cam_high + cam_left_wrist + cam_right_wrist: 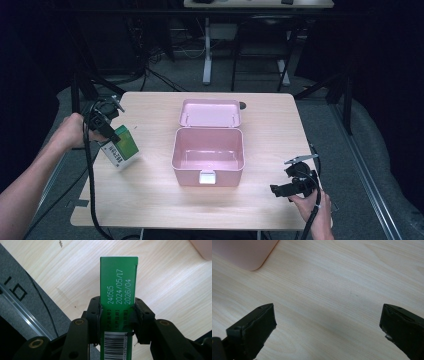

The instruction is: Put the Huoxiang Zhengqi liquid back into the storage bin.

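A green and white carton (pixel 121 146) hangs tilted just above the left side of the wooden table (pixel 150 200). My left gripper (pixel 109 134) is shut on it; in the left gripper view both black pads (pixel 93 315) press the carton (pixel 118 287) on its narrow sides, with printed dates facing the camera. A pink box (pixel 208 155) stands open in the table's middle, its lid (pixel 210 113) folded back and its inside bare. My right gripper (pixel 281 190) rests near the front right corner, open over bare wood (pixel 329 322) with nothing between the jaws.
A corner of the pink box (pixel 244 253) lies just beyond the right gripper. The table's left edge and grey floor (pixel 22 302) are close under the left gripper. A white desk frame (pixel 207 60) and cables stand behind the table.
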